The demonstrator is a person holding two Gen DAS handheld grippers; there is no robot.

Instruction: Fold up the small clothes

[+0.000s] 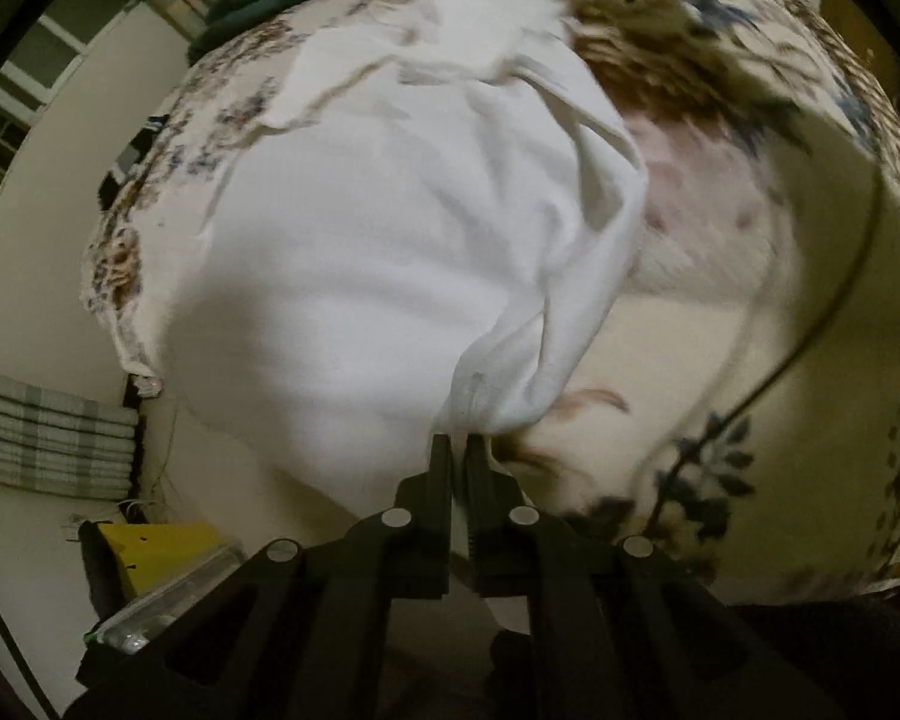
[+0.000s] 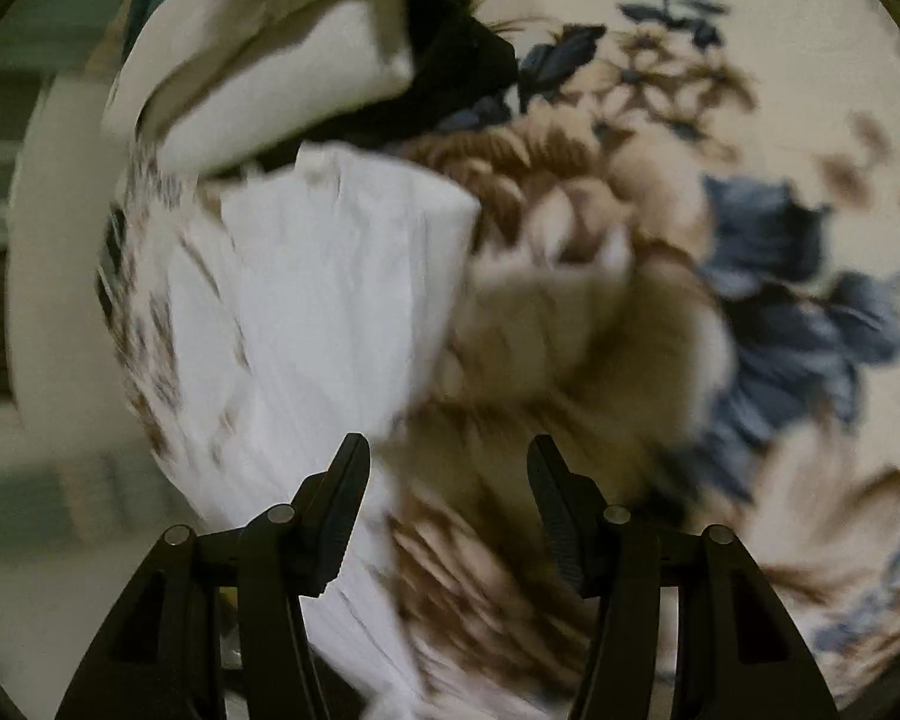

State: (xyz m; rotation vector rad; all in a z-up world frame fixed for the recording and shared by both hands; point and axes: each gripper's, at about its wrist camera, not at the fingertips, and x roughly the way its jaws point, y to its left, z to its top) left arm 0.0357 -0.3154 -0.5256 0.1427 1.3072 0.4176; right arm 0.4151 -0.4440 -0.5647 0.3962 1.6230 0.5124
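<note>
A white garment lies spread on a floral bedspread. My left gripper is shut on a bunched corner of the garment at its near edge, and the cloth is pulled up into folds there. In the right wrist view the same white garment lies to the left, blurred by motion. My right gripper is open and empty above the floral bedspread, beside the garment's right edge.
A pile of cream and dark clothes lies at the far end of the bed. A dark cable runs over the bedspread on the right. A yellow box and a striped folded cloth are below the bed's left edge.
</note>
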